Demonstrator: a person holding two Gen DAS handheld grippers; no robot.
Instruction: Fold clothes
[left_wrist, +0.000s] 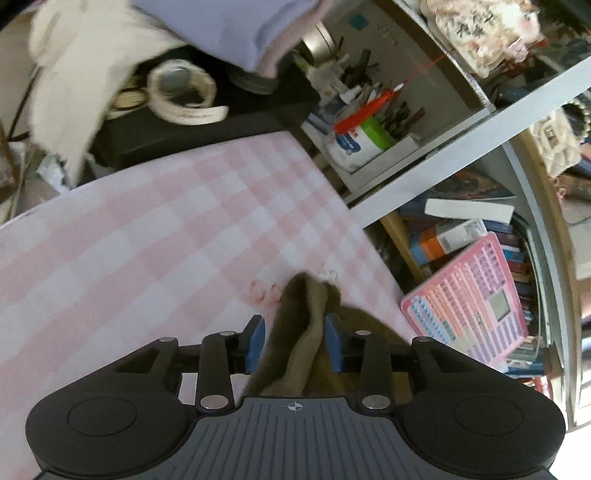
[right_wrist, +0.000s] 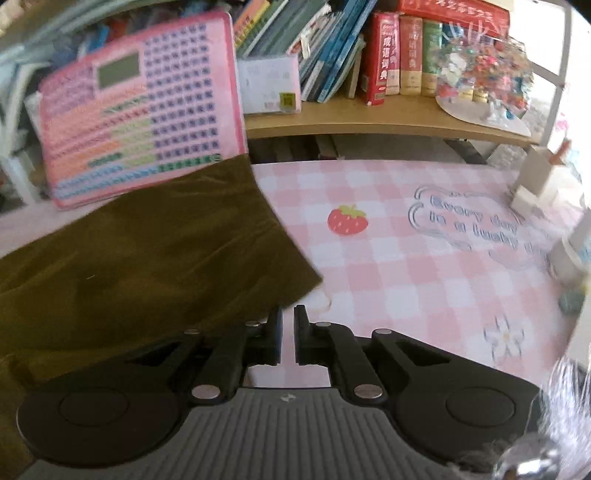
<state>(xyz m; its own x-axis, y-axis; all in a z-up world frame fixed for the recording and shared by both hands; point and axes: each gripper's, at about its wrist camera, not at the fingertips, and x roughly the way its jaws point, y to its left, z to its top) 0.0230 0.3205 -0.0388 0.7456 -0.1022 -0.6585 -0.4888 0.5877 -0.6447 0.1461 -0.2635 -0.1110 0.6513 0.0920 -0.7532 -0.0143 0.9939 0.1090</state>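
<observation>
Olive-brown cloth: the garment lies partly on the desk, which wears a pink checked cover. It is soft and wrinkled.

Landmark: the strawberry picture on the cover. The cloth is spread to the left of the strawberry, and its long edge slants from the far side, near the pink toy pad, down toward the near side.

Left claw: the left claw has a bunched bit of the cloth between its blue pads. The pads stand apart with the cloth filling the gap, so it looks like a loose pinch.

Right claw: the right claw sits below the strawberry, at the near corner of the cloth. Its fingers are nearly together with a thin gap, and nothing shows between them.

Which way the cloth lies: up and left from the right claw, with the corner just beside its left finger.

Nearer hand: the left one, since it is on the cloth.

Pose: both claws point forward and low over the desk.

Fold stage: I cannot tell how many folds are made.
</observation>
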